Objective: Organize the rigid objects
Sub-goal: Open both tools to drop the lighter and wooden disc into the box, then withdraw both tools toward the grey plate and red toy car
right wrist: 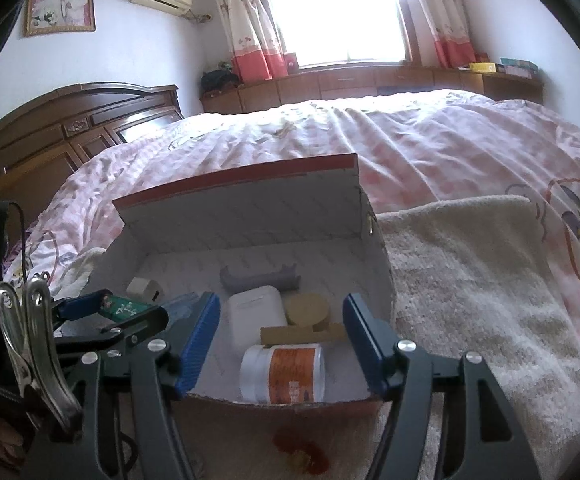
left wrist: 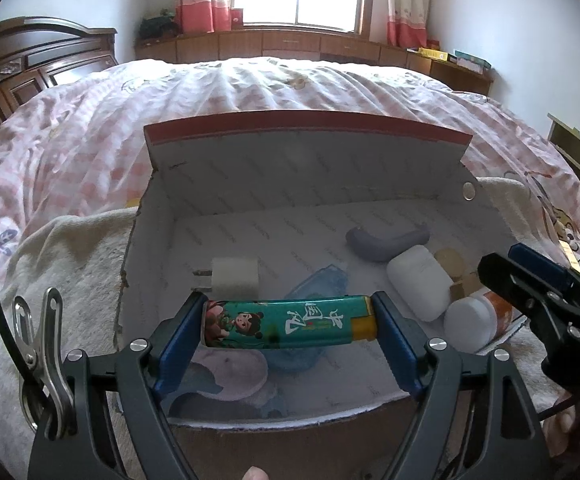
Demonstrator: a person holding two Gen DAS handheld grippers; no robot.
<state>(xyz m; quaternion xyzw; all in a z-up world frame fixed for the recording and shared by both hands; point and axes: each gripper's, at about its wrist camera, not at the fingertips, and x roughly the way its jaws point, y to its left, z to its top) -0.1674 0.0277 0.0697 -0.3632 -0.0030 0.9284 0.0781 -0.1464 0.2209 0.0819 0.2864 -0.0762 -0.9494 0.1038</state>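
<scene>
1. Lighter [left wrist: 288, 323], a teal printed plastic one with a yellow end, sits crosswise between the blue pads of the left gripper [left wrist: 290, 326], clamped by its two ends, in the left wrist view. It hangs just above the near part of the open white cardboard box [left wrist: 250, 184].
2. To do this step well, I judge it should be lowered onto the bare floor patch near the white plug adapter [left wrist: 236, 278] and released only once low, clear of the translucent blue piece [left wrist: 313, 292].
3. Left gripper tilts downward into the box.
4. Right wrist view: the right gripper [right wrist: 280, 344] stands with jaws about half apart and nothing between the pads; beyond them the white jar with an orange label [right wrist: 284, 374] lies on its side inside the box.
5. It hovers at the near box edge, angled down.
</scene>
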